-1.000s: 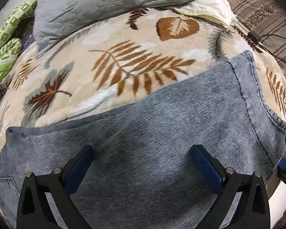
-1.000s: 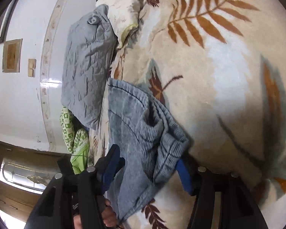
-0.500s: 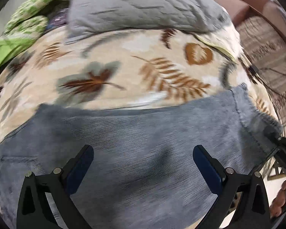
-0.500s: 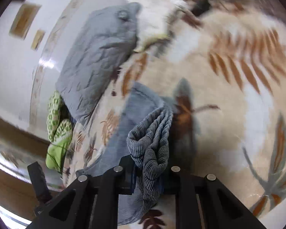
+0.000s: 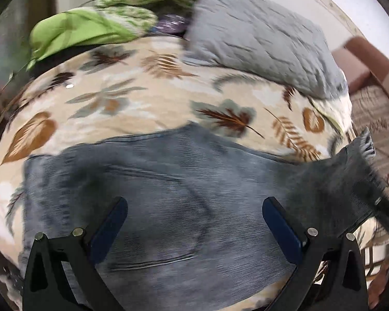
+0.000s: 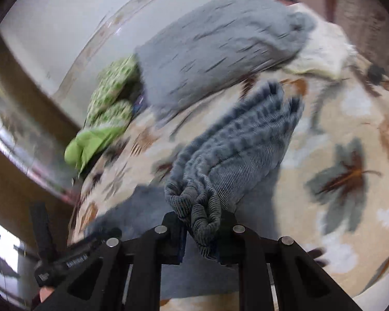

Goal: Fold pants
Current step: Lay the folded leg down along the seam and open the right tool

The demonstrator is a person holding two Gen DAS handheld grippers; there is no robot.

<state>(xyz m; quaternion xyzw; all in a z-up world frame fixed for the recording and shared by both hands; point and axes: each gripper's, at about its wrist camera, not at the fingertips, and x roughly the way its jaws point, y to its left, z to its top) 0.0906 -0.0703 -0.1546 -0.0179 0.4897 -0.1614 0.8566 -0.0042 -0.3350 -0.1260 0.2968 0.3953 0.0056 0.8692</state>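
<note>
Grey-blue ribbed pants point(image 5: 168, 202) lie spread across a leaf-patterned bedspread point(image 5: 116, 108). My left gripper point(image 5: 194, 207) hovers over their middle, jaws wide open, with nothing between the blue pads point(image 5: 109, 228). The pants' right end point(image 5: 360, 165) is lifted off the bed, and my right gripper point(image 5: 386, 210) shows at that edge. In the right wrist view my right gripper point(image 6: 202, 220) is shut on a bunched fold of the pants point(image 6: 236, 150), which rises in front of it. The left gripper's black body point(image 6: 64, 256) shows at lower left.
A grey quilted pillow point(image 5: 259, 36) and green cloths point(image 5: 72, 33) lie at the far side of the bed. A cream pillow point(image 6: 321, 54) sits beside the grey one. Brown striped furniture point(image 5: 376, 114) stands to the right, and the bed's edge runs close below my grippers.
My right gripper closed on the bunched end of the pants and lifted it off the bed. My left gripper swept sideways over the pants and rose, still open.
</note>
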